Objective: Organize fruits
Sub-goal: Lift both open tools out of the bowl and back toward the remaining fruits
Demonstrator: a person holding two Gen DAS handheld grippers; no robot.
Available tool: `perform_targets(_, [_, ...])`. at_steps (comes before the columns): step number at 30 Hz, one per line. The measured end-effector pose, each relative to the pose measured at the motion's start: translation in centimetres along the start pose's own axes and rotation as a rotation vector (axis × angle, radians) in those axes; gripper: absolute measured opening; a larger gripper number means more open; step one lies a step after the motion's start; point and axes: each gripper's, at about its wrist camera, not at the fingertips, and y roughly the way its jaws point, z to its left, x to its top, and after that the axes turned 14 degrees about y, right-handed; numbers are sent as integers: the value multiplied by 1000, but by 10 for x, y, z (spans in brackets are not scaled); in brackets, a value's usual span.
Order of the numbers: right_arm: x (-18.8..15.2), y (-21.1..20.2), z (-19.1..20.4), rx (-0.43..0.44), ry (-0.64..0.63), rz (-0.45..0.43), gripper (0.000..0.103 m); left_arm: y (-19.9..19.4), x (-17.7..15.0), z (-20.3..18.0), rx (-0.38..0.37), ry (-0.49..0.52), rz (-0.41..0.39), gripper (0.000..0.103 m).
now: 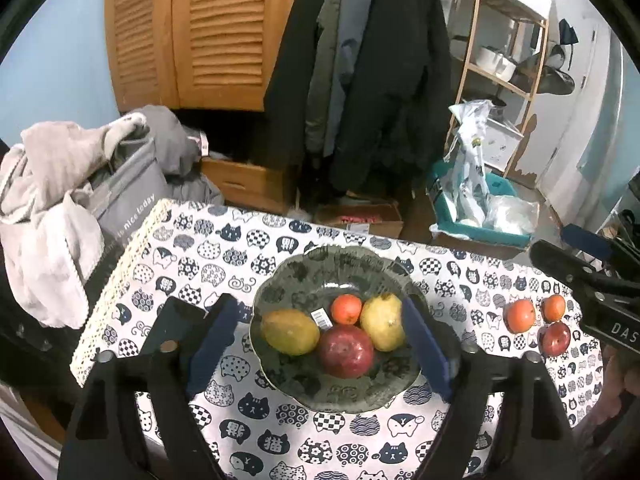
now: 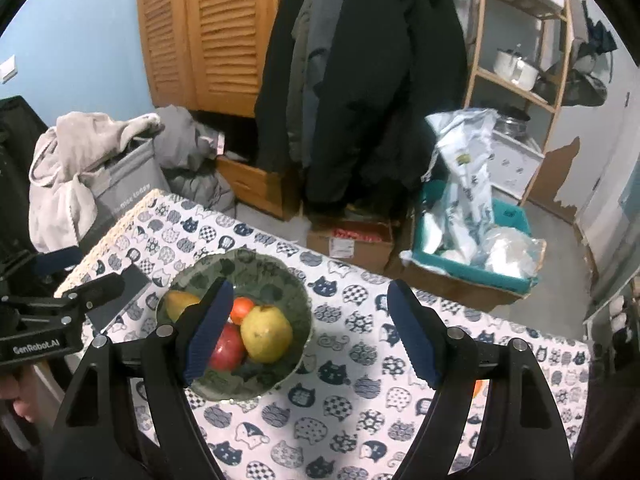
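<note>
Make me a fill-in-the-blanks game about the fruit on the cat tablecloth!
1. The green glass plate holds ____ fruits.
2. The red apple on the plate lies between the mango and the ____.
3. Off the plate, ____ fruits sit on the cat tablecloth.
4. Both the left hand-held gripper and the right hand-held gripper are ____.

Missing words: four; pear; three; open

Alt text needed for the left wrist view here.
Open left gripper held above a dark glass plate holding a mango, pomegranate, pear and orange; three more fruits lie right on the cat-print tablecloth.
</note>
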Motion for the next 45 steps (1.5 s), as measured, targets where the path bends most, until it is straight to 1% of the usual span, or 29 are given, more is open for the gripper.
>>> perform_targets(6, [-3, -27, -14, -19, -15, -44, 79, -18, 6, -11, 10, 19, -38, 88])
perform_targets(11, [-6, -47, -28, -13, -1, -75, 79, -33, 11, -22, 13, 37, -73, 88])
perform_targets(13, [-7, -53, -34, -15, 4, -84, 79, -37, 12, -26, 10, 42, -87, 92])
perform_targets(16, [-10, -61, -42, -36, -2, -100, 79, -42, 14, -34, 12, 55, -109, 92])
perform_targets(21, [-16, -68, -58, -49, 12, -101, 79, -45, 19, -52, 8, 98, -126, 93])
perform_targets(23, [-18, -69, -65, -59, 17, -99, 79, -45, 21, -59, -8, 111, -131, 93])
perform_targets(34, [-28, -85, -115, -131, 89, -101, 79, -39, 30, -104, -68, 169, -119, 93])
perform_targets(40, [-34, -93, -148, -181, 142, -95, 79, -31, 36, -138, -99, 227, -108, 93])
perform_targets(45, [-40, -95, -178, -227, 188, -88, 79, -18, 39, -166, -139, 255, -78, 93])
